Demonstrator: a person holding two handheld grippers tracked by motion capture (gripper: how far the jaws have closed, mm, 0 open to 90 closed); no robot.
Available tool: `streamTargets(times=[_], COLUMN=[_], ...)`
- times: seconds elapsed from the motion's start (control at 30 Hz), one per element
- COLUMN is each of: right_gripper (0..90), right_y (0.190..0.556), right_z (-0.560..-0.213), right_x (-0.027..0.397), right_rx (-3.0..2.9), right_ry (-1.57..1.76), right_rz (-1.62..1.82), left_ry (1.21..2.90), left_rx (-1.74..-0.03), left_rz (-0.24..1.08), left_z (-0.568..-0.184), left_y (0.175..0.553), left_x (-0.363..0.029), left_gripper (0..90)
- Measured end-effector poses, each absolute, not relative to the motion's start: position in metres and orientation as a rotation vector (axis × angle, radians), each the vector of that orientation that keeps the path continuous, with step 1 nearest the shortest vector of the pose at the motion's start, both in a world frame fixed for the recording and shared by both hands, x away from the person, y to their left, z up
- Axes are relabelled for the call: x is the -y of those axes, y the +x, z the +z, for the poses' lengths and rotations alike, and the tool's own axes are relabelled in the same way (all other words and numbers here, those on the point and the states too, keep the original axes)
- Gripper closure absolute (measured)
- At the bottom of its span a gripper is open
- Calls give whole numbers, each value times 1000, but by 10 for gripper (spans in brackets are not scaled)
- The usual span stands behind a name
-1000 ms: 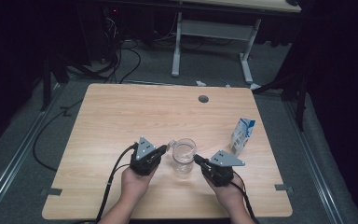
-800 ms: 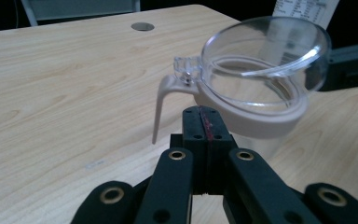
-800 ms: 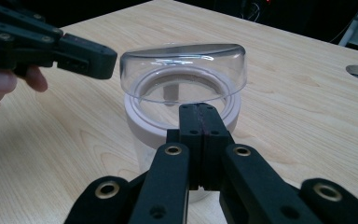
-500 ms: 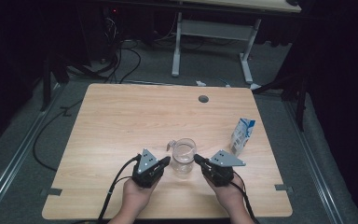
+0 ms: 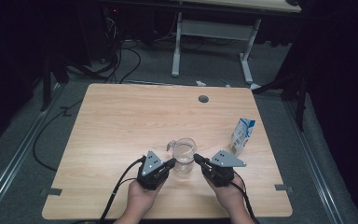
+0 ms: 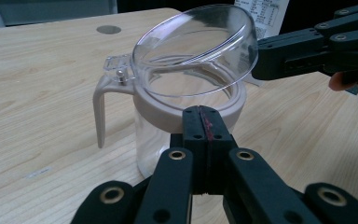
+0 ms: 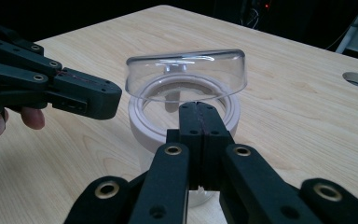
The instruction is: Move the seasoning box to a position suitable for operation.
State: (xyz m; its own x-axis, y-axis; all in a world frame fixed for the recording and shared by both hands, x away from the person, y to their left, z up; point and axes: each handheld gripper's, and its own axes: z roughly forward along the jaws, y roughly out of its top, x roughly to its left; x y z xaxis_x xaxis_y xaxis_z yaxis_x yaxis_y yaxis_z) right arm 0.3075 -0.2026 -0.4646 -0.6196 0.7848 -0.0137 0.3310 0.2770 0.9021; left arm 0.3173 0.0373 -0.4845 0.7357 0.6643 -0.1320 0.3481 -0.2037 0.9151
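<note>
While the clear pitcher [image 5: 184,156] stands upright on the table [image 5: 121,121], near its front edge, I take it as my reference for everything else. My left gripper [image 5: 169,163] sits just to the pitcher's left and my right gripper [image 5: 198,158] just to its right, their tips facing each other across it. Both sets of jaws are clenched with nothing between them; the left gripper view and the right gripper view each show the black pads pressed flat together.

The pitcher's hinged lid [image 6: 196,46] stands tilted open above the beige collar [image 6: 158,112], and the handle [image 6: 100,107] points away from me and to the left. I see no liquid inside. A milk carton [image 5: 242,135] stands well to the pitcher's right, upright and untouched.

I judge the work to be at an early stage: the lid is up, the carton is ungrasped, nothing is poured. Whether either tip actually touches the pitcher I cannot say for certain; in the left gripper view my right gripper's tip [image 6: 261,58] lies very close to the lid's rim.
</note>
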Motion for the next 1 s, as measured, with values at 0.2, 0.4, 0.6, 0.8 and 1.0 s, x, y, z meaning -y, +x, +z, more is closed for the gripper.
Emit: streamTargets(times=[0.2,0.4,0.6,0.8,1.0], right_gripper=[899,899,899,899,900], right_y=[307,308,308,308,310], right_z=[-465,-465,-465,-465,-466], right_x=[202,202,202,202,200], right_rx=[-2092,-2092,-2093,-2091,-2090], right_ry=[1001,1002,1001,1005,1007], right_rz=[1308,1307,1310,1312,1327], left_ry=[1810,1811,1793,1789,1785], left_rx=[-786,-780,-783,-785,-783], left_rz=[337,337,342,341,339], left_z=[-484,-484,-483,-483,-482], left_y=[317,317,317,317,317], left_x=[-34,-31,-29,-29,-29], left_gripper=[900,900,900,900,900])
